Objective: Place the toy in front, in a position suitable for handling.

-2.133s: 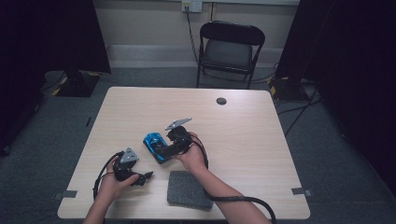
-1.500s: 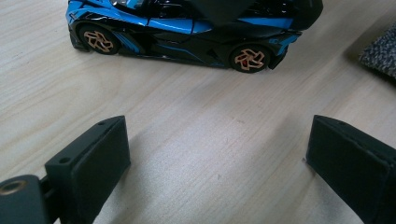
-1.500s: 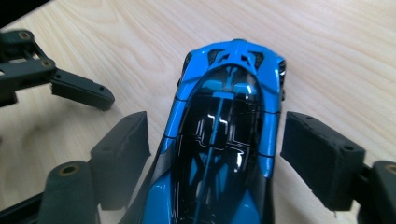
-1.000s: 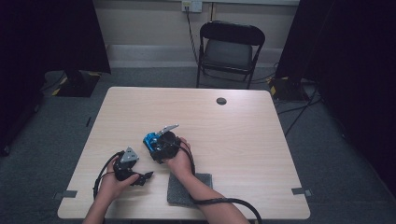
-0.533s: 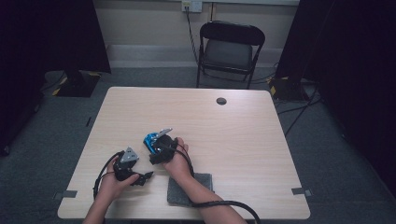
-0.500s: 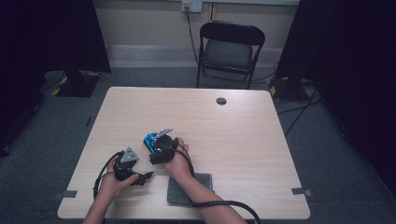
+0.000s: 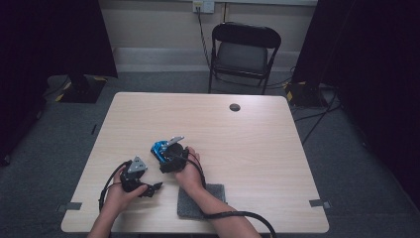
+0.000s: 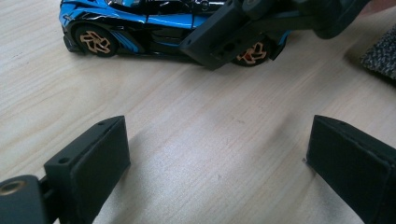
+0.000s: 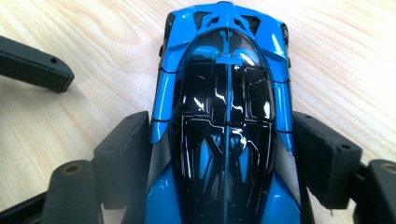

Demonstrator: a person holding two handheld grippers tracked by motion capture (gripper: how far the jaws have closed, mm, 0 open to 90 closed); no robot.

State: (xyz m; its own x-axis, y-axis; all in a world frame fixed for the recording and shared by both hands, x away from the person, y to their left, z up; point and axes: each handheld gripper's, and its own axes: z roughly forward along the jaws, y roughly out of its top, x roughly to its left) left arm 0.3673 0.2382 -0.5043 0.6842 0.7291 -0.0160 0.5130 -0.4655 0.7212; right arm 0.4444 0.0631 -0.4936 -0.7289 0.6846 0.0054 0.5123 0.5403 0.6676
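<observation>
Both jaws against toy car [image 9: 224,121] flanks, right gripper [image 9: 224,154] view.

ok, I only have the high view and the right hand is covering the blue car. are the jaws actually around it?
Observer: Yes. In the right gripper view the right gripper straddles the toy car, roof up, and its pads look pressed against both flanks.
Operator: Is it off the table?
Observer: No. The left gripper view shows its orange-spoked wheels resting on the table.
Operator: And the left gripper?
Observer: The left gripper is open, with bare wood between its jaws and the car farther ahead of it.
</observation>
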